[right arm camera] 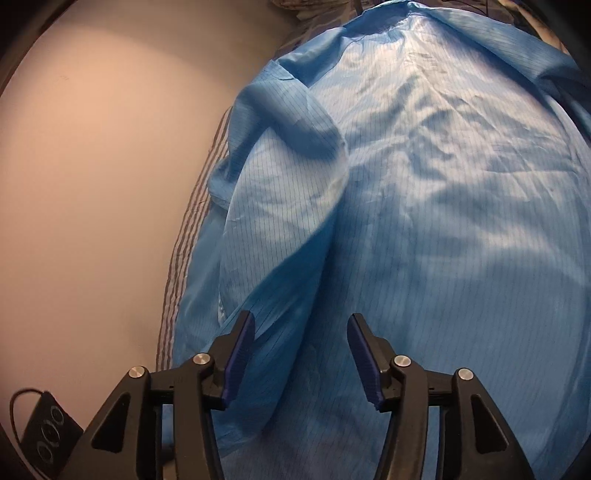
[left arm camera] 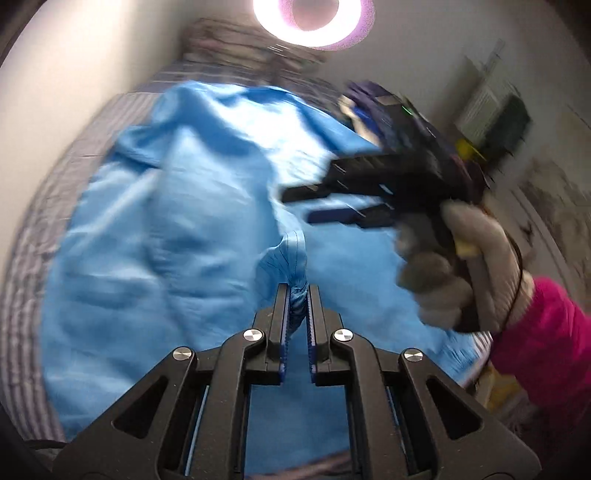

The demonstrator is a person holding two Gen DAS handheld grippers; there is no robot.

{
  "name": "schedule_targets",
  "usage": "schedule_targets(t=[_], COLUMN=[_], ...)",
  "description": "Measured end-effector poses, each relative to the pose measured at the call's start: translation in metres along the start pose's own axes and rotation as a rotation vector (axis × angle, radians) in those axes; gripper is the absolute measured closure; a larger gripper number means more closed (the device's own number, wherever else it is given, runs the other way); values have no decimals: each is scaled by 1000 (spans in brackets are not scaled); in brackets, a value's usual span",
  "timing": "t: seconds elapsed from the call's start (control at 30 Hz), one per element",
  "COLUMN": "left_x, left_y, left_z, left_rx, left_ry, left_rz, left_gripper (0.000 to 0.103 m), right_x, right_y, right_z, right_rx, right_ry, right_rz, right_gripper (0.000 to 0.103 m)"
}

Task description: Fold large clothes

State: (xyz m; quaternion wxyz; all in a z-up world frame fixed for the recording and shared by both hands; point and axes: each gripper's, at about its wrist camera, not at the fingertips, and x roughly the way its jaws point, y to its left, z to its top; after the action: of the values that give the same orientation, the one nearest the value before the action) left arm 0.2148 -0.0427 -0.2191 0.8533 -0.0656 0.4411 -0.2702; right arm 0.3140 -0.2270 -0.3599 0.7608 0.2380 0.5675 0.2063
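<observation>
Left tool [left arm camera: 298, 295] pinches a gown [left arm camera: 166, 221] fold at lower centre; right tool [right arm camera: 301, 321] spread, empty, nearer the gown's long axis, we judge.

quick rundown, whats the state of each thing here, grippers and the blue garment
left gripper: shut, pinching a bunched fold of the garment
right gripper: open, nothing between its pads, above the cloth
blue garment: spread out on the striped bedding, wrinkled, one sleeve folded onto the body

Glaring ceiling lamp [left arm camera: 306, 20], motion blur
</observation>
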Motion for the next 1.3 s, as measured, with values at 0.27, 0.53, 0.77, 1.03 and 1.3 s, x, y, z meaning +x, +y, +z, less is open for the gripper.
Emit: schedule_targets(t=[0.27,0.53,0.77,1.03,1.3], left_x=[15,-5,39,21,-81], left_y=[-14,79,100,104,132], left_z=[-17,-21,-32,-20,-33], left_rx=[-9,-394,-573,-546,-482], left_ry=[82,14,85,29,-93], left_rz=[-59,138,-16,20,163], left_gripper=[79,56,70,103,103], right_x=[-33,0,5,-2,11], right_y=[-35,-31,-19,4,44], right_z=[-34,-66,-82,-99,-139], right_rx=[35,-41,-32,-15,-53], right_ry=[13,99,122,111,211], right_rz=[19,-104,-28,103,233], right_gripper=[42,42,81,102,102])
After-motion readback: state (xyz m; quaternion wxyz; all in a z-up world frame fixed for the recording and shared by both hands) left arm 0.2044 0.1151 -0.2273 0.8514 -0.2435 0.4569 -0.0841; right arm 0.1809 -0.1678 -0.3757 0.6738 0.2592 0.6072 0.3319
